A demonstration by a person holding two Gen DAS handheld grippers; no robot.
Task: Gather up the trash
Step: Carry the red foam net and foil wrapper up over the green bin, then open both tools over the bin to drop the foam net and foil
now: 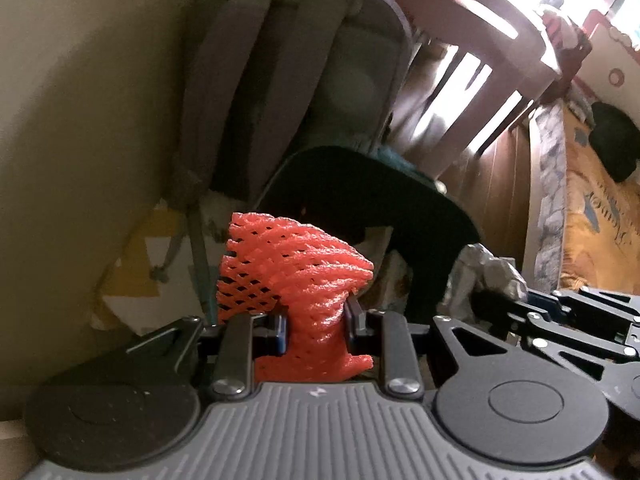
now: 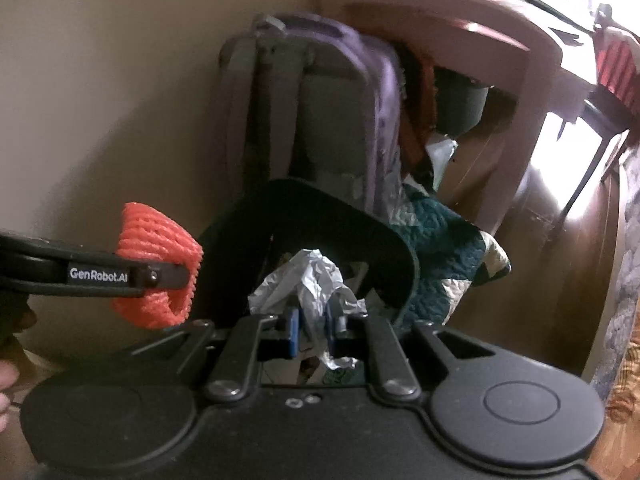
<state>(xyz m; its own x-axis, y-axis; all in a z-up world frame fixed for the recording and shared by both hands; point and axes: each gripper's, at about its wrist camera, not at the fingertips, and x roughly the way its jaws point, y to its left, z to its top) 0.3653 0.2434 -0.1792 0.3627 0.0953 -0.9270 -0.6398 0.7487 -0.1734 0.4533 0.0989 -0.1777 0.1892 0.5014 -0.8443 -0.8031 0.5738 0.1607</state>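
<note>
My left claw [image 1: 316,320] is clenching an orange foam mesh sleeve [image 1: 292,264]; my right claw [image 2: 314,320] is clenching crumpled silver foil [image 2: 308,280], a black-lined bin [image 2: 340,224] gaping just beyond both, contents unclear.

Black fingers [image 2: 160,276], "GenRobot.AI" lettering

A plain cream wall [image 1: 80,100] fills the left side. Against it leans a grey-purple folded chair [image 2: 320,92], beside a pinkish wooden desk [image 2: 480,40]. Brown wooden floor [image 1: 500,168] runs to a bed with an orange patterned cover [image 1: 592,220]. Strong daylight from a window [image 1: 624,4] glares at upper right.
</note>
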